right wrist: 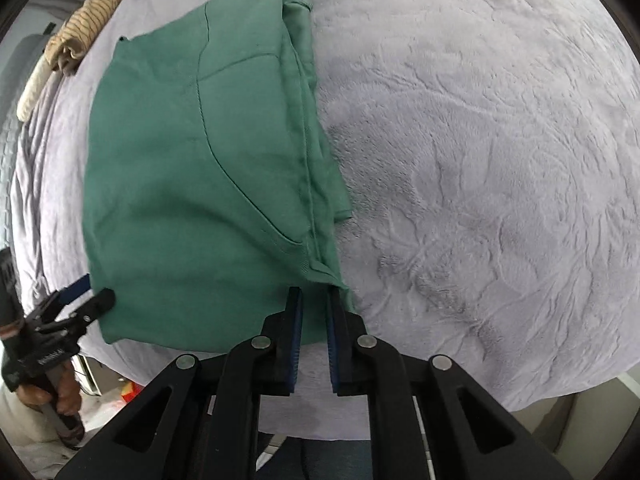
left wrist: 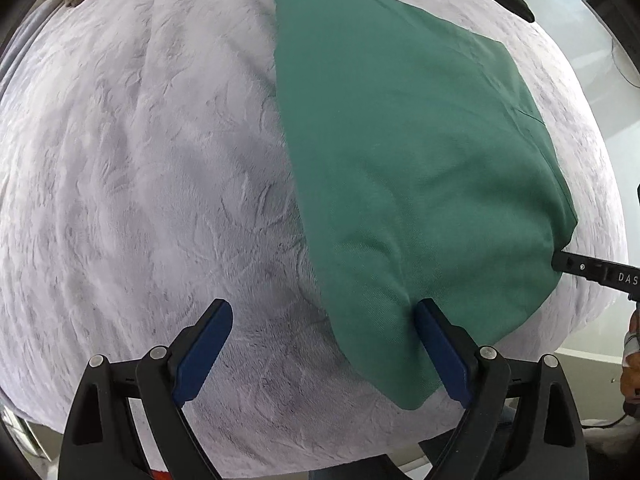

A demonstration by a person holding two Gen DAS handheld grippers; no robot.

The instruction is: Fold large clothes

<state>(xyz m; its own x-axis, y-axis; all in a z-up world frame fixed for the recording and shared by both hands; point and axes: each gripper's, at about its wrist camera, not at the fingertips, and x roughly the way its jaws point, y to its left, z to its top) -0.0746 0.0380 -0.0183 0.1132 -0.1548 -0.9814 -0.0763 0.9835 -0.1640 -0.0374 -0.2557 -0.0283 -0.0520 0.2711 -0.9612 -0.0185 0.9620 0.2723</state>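
Right gripper clamps the near corner of the folded green garment lying on the grey plush bed, left gripper released wide over the near edge — regrip there, then lift both corners evenly.

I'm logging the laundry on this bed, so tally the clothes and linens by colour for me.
Green: 1, the folded green garment
Tan striped: 1, the bundled striped cloth at the far edge
Pale grey: 1, the plush blanket underneath both
Total: 3
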